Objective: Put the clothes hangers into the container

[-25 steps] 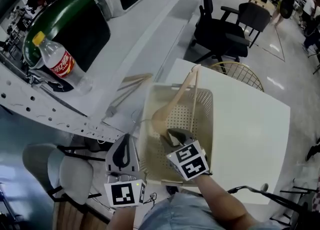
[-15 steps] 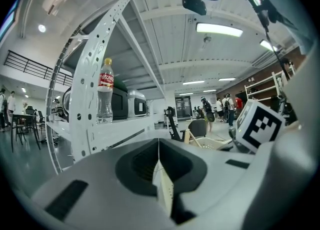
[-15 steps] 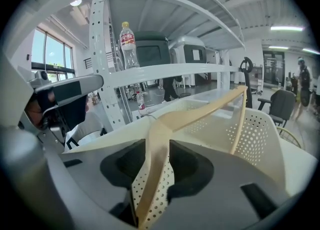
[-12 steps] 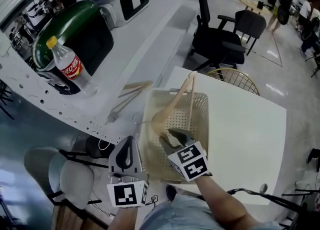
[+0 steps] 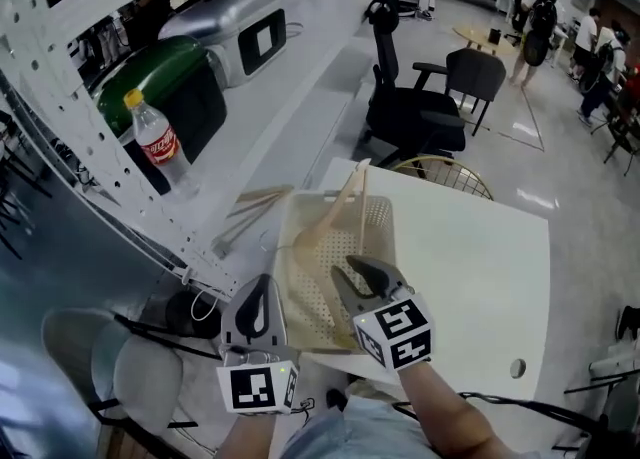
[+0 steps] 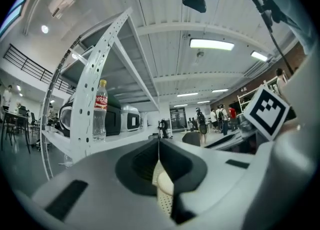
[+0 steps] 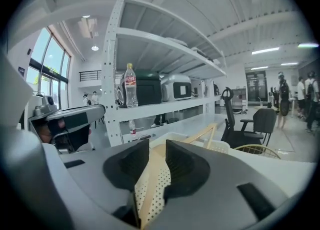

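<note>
where right gripper [image 5: 363, 273] overlaps, container [image 5: 291, 247] wall is hidden.

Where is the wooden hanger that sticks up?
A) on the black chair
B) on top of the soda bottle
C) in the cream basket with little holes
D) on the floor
C: the wooden hanger leans tilted inside the cream perforated basket on the white table, with its top poking up over the basket's far rim.
</note>
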The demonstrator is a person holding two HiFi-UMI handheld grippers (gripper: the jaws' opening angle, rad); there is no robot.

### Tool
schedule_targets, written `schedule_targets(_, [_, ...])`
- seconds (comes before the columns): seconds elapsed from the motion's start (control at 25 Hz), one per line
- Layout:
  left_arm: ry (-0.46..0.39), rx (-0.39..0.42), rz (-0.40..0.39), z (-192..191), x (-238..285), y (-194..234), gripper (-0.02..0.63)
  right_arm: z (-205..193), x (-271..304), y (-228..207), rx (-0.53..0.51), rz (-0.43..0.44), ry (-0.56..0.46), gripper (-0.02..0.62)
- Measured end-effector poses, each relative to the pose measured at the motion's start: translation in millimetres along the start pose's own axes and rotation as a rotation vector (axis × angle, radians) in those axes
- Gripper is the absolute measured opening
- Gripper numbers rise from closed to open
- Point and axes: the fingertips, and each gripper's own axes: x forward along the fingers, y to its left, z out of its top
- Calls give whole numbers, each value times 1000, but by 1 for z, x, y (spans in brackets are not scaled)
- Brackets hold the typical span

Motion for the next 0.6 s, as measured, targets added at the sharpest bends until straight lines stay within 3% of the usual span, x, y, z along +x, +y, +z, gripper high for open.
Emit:
schedule_targets(0.32, [-49,13,-42,19,-21,-16,12,17,-69,-14,-27,-147,-150,37])
schedule_targets(0.6, [-68,19,-53,30,-22,-29,12,25,-95,-23,-51,-188,-195,28])
